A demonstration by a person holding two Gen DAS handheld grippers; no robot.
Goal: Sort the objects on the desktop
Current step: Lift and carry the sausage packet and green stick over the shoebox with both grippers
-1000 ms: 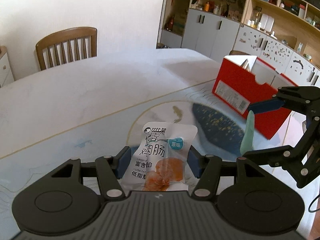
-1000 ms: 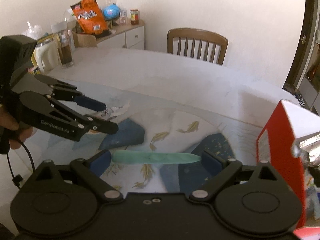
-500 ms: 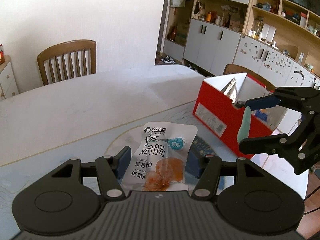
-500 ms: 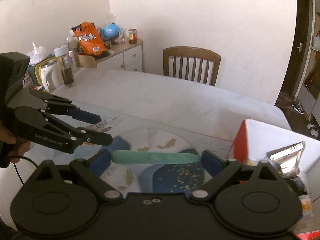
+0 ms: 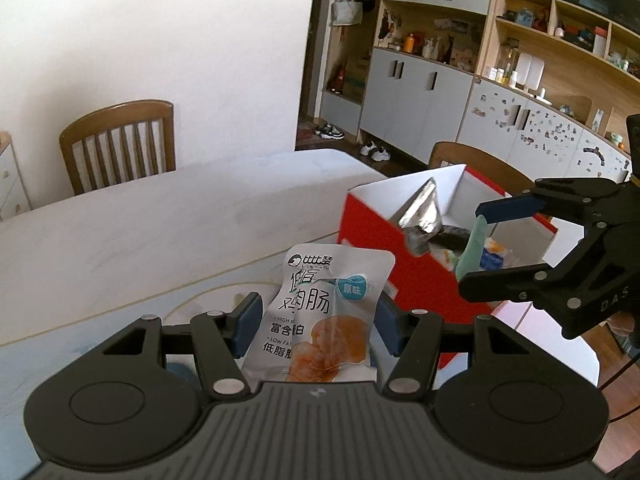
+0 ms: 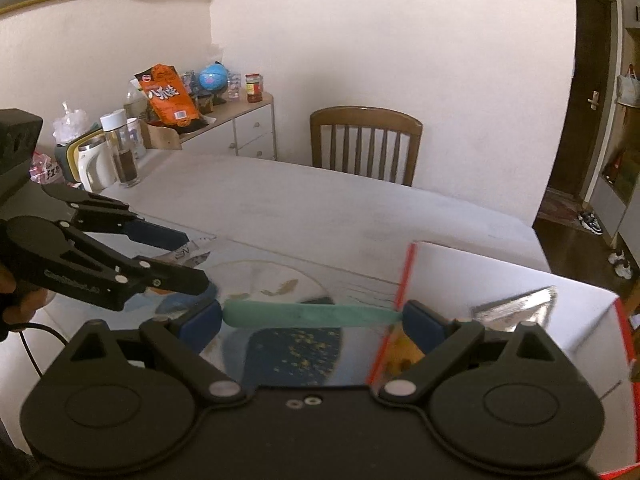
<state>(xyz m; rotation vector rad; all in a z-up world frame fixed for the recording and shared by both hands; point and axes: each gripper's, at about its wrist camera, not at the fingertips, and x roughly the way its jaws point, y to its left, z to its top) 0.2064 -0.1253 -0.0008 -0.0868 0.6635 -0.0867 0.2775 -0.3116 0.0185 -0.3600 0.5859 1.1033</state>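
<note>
My left gripper (image 5: 318, 322) is shut on a white snack pouch (image 5: 320, 312) with an orange picture, held above the table just left of the red box (image 5: 372, 248). My right gripper (image 6: 312, 316) is shut on a flat green packet (image 6: 310, 315), clamped end to end over the box's near left edge; in the left wrist view that gripper (image 5: 484, 248) holds the green packet (image 5: 472, 246) edge-on above the box opening. The red box (image 6: 500, 276) has white inner walls and holds a silver foil bag (image 5: 424, 210) and other packets.
A patterned mat with fish (image 6: 280, 292) lies under both grippers on the white table (image 6: 320, 208). A wooden chair (image 6: 366, 144) stands at the far side. A kettle, a jar and bags (image 6: 120, 152) crowd the table's left end by a drawer cabinet.
Both grippers have risen and travelled right toward the red box, each keeping its packet. The box now shows its open top, and the green packet hangs over it.
</note>
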